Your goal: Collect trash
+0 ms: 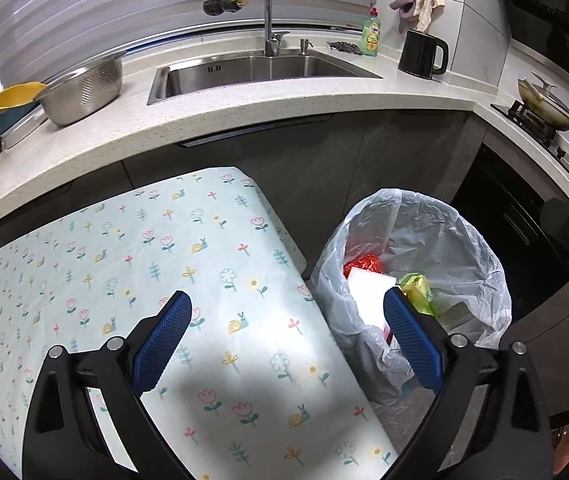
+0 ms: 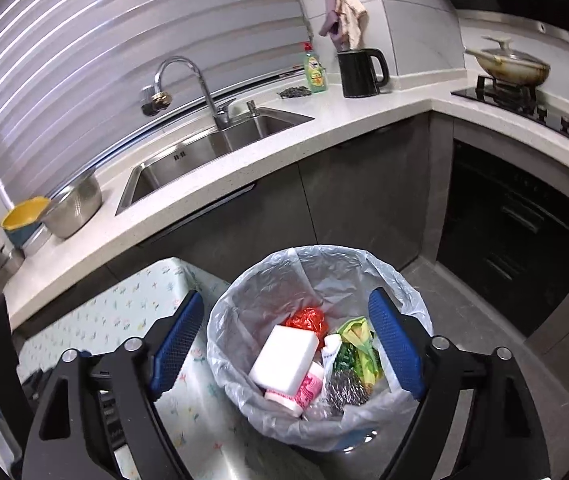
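Both grippers empty, jaws spread wide. right gripper (image 2: 286, 344) hangs over the mouth of the trash bin (image 2: 244, 280), nothing between its blue pads (image 2: 396, 344), so I'd say it's positioned for a drop that's already made: trash sits in the liner bag below it. In there: white block (image 2: 284, 356) on top, pink-labelled bottle (image 2: 304, 392) under it, red crinkled wrapper (image 2: 306, 318) toward the far side, green packets (image 2: 358, 344) and a steel scourer (image 2: 344, 390) on the right side of the bag

left gripper (image 1: 287, 340) sits above the right edge of the table (image 1: 124, 248) with the floral cloth, also holding nothing; its right finger overlaps the bin in view. Cloth looks bare in the left wrist view, no loose trash on it that I can see

Bin stands on the floor just beside the table's right edge, in front of the sink cabinet, presumably parked there so anything lifted off the table goes straight in. Judgement: collection mostly or fully done
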The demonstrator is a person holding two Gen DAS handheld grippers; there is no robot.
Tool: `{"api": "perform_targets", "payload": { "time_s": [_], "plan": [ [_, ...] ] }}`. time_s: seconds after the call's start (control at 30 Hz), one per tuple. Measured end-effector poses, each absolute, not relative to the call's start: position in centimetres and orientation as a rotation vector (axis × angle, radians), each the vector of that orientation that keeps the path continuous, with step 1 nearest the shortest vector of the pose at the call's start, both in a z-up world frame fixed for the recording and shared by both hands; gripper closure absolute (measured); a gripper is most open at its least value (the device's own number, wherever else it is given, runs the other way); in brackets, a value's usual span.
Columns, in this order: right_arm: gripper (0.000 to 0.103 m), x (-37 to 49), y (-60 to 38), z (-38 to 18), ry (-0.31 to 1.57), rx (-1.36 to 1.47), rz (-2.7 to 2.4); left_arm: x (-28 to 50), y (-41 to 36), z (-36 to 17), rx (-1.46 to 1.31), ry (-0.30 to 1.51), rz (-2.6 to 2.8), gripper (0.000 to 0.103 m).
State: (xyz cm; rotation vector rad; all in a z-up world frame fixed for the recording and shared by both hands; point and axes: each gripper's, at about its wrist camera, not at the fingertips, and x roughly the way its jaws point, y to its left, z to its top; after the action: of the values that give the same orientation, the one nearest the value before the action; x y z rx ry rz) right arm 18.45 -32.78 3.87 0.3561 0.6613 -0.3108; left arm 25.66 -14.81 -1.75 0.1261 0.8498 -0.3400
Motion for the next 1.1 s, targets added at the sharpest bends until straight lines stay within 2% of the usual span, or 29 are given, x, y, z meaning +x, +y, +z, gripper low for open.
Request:
{"api": "perform_targets", "payload": {
  "time_s": [0.43,0.47,0.5,0.53,1.1],
  "plan": [
    [0.015,14.5,-29.4,5.0,0.743,0.248,-0.292,21.5,-12.5,0.5,0.134,0.83,-0.297,0.01],
    [0.014,14.0,-29.2,5.1,0.748,0.242,-0.287,21.2,-12.4,0.5,0.137,0.832,-0.295,0.01],
    [0.007,13.7,-29.0,5.1,0.754,0.238,-0.285,20.9,-12.3,0.5,0.142,0.835,-0.288,0.01],
    [0.006,13.3,-28.9,5.1,0.759,0.234,-0.285,20.6,-12.2,0.5,0.144,0.838,-0.283,0.01],
    [0.006,9.3,-26.3,4.7,0.811,0.148,-0.278,15.6,-11.1,1.2,0.148,0.843,-0.233,0.009]
  ]
}}
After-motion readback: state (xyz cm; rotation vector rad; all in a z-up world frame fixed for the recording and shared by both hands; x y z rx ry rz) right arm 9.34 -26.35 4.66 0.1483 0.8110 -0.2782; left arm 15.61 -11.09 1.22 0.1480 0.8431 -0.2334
